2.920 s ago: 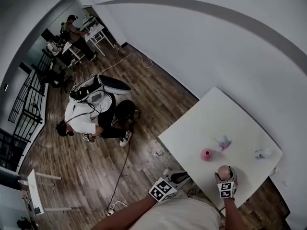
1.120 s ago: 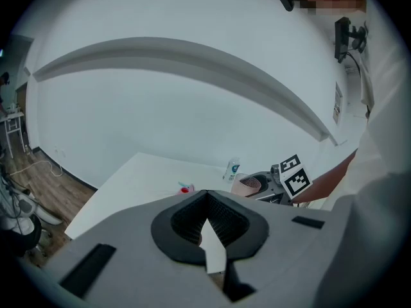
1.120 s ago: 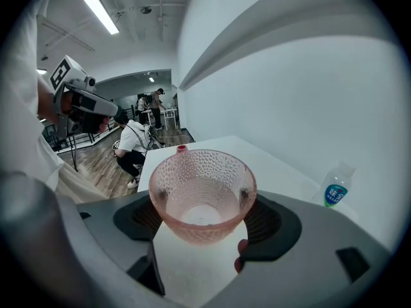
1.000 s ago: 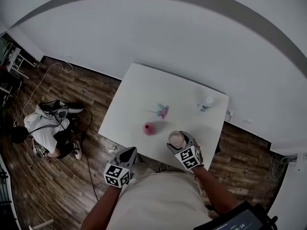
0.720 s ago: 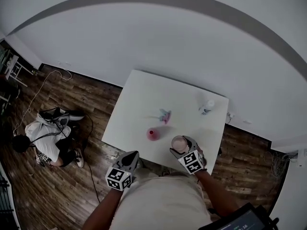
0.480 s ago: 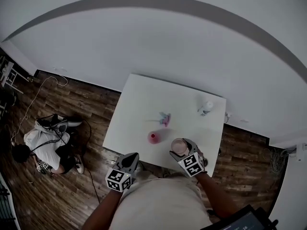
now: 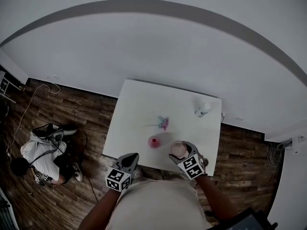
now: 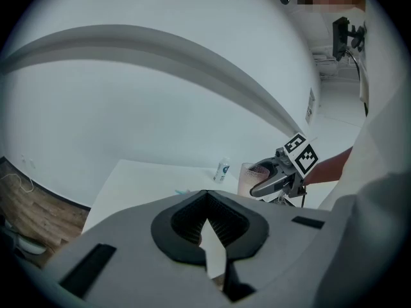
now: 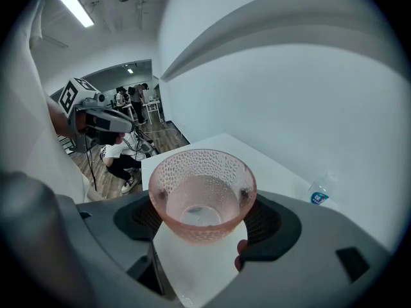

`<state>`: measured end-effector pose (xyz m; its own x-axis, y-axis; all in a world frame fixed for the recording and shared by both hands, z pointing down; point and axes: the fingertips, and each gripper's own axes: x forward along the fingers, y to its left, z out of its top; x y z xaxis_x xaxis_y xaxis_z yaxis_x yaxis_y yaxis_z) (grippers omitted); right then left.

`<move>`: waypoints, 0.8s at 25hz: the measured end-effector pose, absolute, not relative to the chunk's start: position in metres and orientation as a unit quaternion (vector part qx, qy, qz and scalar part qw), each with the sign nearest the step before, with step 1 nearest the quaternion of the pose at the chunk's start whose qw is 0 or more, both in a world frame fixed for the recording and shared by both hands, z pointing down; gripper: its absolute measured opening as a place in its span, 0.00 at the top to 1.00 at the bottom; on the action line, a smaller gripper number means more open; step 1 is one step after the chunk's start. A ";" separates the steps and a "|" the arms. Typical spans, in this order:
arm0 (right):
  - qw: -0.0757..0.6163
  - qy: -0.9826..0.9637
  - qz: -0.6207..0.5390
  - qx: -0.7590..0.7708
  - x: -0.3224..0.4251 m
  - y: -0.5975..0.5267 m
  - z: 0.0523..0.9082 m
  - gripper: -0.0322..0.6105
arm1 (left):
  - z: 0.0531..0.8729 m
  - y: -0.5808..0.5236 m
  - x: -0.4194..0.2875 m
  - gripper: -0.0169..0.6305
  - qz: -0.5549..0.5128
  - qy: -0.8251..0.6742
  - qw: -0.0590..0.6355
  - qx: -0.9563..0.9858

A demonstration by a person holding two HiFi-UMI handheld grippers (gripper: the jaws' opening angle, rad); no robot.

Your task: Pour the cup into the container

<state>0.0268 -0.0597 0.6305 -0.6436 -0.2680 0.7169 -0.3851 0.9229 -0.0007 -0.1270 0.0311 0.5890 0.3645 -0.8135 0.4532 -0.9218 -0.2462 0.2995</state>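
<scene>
right claw (image 9: pixel 205 226): jaws spread wide and clamped on the sides of a pink dimpled cup (image 9: pixel 200 178), which is upright above the near edge of the table (image 7: pixel 139 104). whether the cup has anything in it cannot be told.

left claw (image 8: pixel 207 218): jaws drawn together, nothing between them, held off the near left side of the table, idle.

a small pink container (image 7: pixel 154 141) stands on the table just left of the cup, apart from it. farther out lie a blue and pink item (image 7: pixel 163 123) and, near the far right corner, a small bottle (image 7: pixel 202 109). a person (image 7: pixel 41 152) crouches on the wooden floor (image 7: pixel 72 119), well to the left.

judgement: the pick-up is done. the cup shows no tilt, so the pour is not yet begun. remaining steps: bring the cup over the container and tip it.
</scene>
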 end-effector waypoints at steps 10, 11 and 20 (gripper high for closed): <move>0.401 -0.896 0.085 0.171 0.014 -0.055 0.629 0.36 | 0.590 0.021 -0.139 0.96 0.099 -0.543 0.263 0.792; 0.403 -0.895 0.085 0.170 0.012 -0.054 0.629 0.36 | 0.590 0.022 -0.141 0.96 0.099 -0.543 0.262 0.792; 0.417 -0.892 0.083 0.156 -0.005 -0.051 0.631 0.36 | 0.595 0.021 -0.156 0.96 0.102 -0.542 0.267 0.790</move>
<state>-0.0050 -0.0507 0.6305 -0.6037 -0.2080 0.7696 -0.3471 0.9376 -0.0189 -0.1560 0.0215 0.5951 0.3908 -0.8024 0.4511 -0.9116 -0.2695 0.3103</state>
